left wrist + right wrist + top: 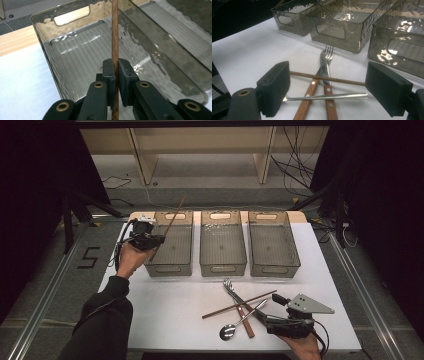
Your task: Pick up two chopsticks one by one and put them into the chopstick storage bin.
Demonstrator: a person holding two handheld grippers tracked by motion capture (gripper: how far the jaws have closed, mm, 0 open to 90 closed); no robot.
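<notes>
My left hand-held gripper (115, 75) is closed tight on a thin brown wooden chopstick (115, 30), its two black pads pinching the stick on either side. I hold it over the leftmost of three smoky clear plastic bins (170, 268), which stand side by side across the far half of the white counter (165, 310); in the high view the chopstick slants up and away above that bin, whose ribbed floor lies below my jaws. My right hand-held gripper (329, 92) rests near the counter's front right, its jaws spread wide and gripping nothing. Between and beyond its pads lies a small pile of cutlery: a second brown chopstick (327, 78), two wooden-handled steel pieces, one of them a fork (325, 58), and a slim steel spoon (235, 326) lying across their handles.
</notes>
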